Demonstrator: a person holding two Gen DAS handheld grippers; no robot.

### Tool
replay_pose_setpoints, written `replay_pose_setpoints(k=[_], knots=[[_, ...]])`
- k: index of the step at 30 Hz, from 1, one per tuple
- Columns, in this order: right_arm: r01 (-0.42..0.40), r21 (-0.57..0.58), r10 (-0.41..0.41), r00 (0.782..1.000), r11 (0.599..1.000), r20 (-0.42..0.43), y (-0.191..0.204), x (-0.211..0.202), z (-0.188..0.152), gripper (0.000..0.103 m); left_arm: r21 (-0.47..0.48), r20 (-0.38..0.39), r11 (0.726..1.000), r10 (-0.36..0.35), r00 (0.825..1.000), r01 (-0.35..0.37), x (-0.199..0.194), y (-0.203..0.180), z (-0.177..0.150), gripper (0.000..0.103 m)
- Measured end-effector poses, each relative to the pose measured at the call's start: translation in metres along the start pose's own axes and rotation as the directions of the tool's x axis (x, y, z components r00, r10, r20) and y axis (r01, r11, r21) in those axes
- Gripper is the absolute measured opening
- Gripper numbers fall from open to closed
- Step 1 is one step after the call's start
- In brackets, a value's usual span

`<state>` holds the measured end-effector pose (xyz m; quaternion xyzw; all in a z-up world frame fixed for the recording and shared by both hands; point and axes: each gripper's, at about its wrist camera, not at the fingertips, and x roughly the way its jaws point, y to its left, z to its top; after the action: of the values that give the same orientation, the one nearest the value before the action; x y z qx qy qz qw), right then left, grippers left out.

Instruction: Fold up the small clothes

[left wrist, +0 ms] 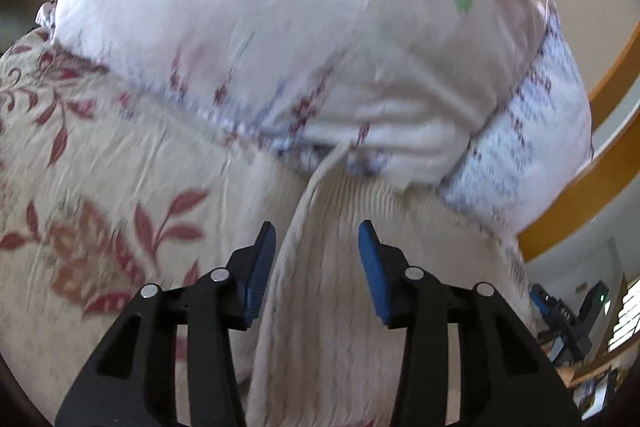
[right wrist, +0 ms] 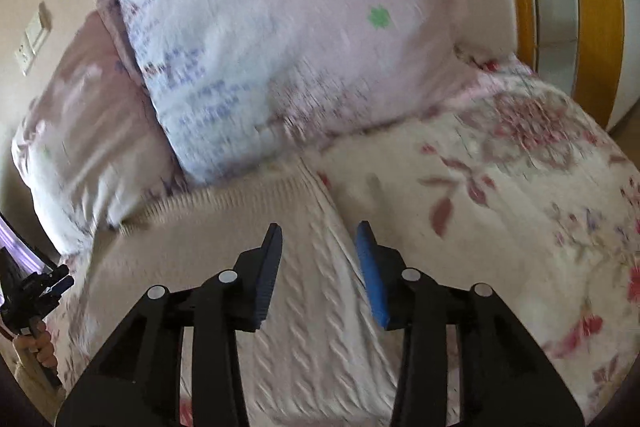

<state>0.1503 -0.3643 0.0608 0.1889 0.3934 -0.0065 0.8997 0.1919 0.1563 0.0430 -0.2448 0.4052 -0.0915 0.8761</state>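
Observation:
A cream cable-knit sweater (right wrist: 312, 307) lies flat on a floral bedsheet (right wrist: 520, 227), its ribbed hem toward the pillows. In the left wrist view the sweater (left wrist: 332, 287) runs under my left gripper (left wrist: 317, 233), which is open and empty just above it, a raised fold between its blue pads. My right gripper (right wrist: 319, 233) is open and empty over the sweater's right edge. The left gripper (right wrist: 44, 283) also shows at the far left of the right wrist view.
Two pale pink patterned pillows (right wrist: 280, 39) lie stacked just beyond the sweater; they also fill the top of the left wrist view (left wrist: 280, 27). A wooden headboard (right wrist: 592, 27) stands behind. The bedsheet (left wrist: 80, 167) spreads to the left.

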Motion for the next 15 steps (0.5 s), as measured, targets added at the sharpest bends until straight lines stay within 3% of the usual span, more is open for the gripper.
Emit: replay_pose_setpoints(k=[10,15], knots=[[0.079,-0.022,-0.081,0.990,0.997,-0.119,-0.015,0.021,-0.023,0.038,0.073,-0.071,0.995,0.069,0.995,-0.063,0.003,0.006,-0.035,0.042],[0.087,-0.076,-0.096,0.988,0.993,-0.120,-0.010,0.022,-0.030,0.019,0.085,-0.085,0.993,0.093,0.992,-0.086,0.008,0.006,-0.038,0.025]])
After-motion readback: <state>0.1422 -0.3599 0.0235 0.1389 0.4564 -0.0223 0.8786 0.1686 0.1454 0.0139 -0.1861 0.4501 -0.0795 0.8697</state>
